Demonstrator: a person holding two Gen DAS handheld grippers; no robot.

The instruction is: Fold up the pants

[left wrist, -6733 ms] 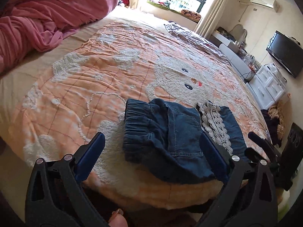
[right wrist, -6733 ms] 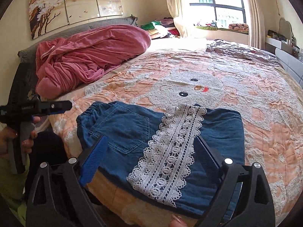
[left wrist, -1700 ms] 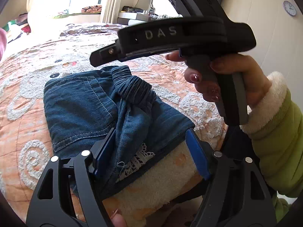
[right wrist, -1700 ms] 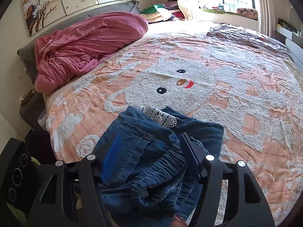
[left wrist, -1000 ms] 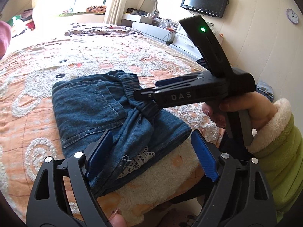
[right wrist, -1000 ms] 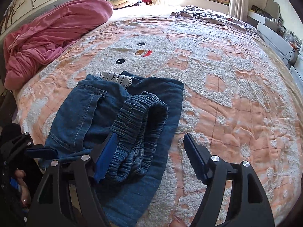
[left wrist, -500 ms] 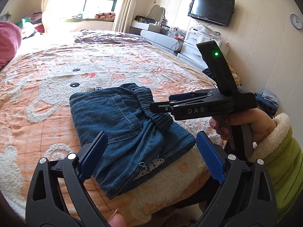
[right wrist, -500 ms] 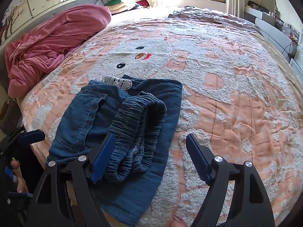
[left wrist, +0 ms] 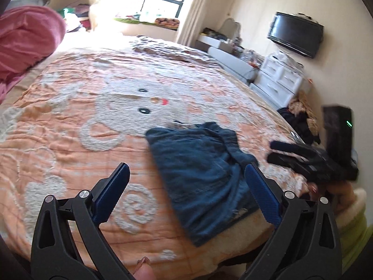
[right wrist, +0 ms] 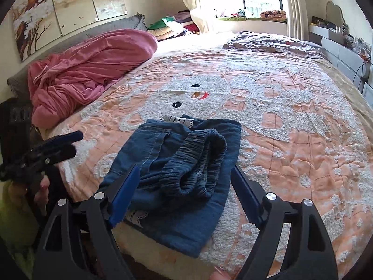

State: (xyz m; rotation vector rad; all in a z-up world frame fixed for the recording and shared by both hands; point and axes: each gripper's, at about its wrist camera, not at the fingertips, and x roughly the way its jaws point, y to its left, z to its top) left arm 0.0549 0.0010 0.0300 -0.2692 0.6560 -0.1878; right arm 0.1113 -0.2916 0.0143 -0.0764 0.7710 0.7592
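The blue denim pants lie folded in a small bundle near the front edge of the bed, elastic waistband on top and a bit of white lace showing at the far side. They also show in the left wrist view. My left gripper is open and empty, held above the bed to the left of the pants. My right gripper is open and empty, just in front of the bundle. Each gripper shows in the other's view, the right and the left.
The bed wears an orange quilt with a white bear pattern. A pink duvet is heaped at the head end. A grey cloth lies at the far side. A TV and white drawers stand by the wall.
Both grippers have let go of the pants and drawn back. The left gripper swung left and up, away from the bundle. The pants now lie folded on the bed.
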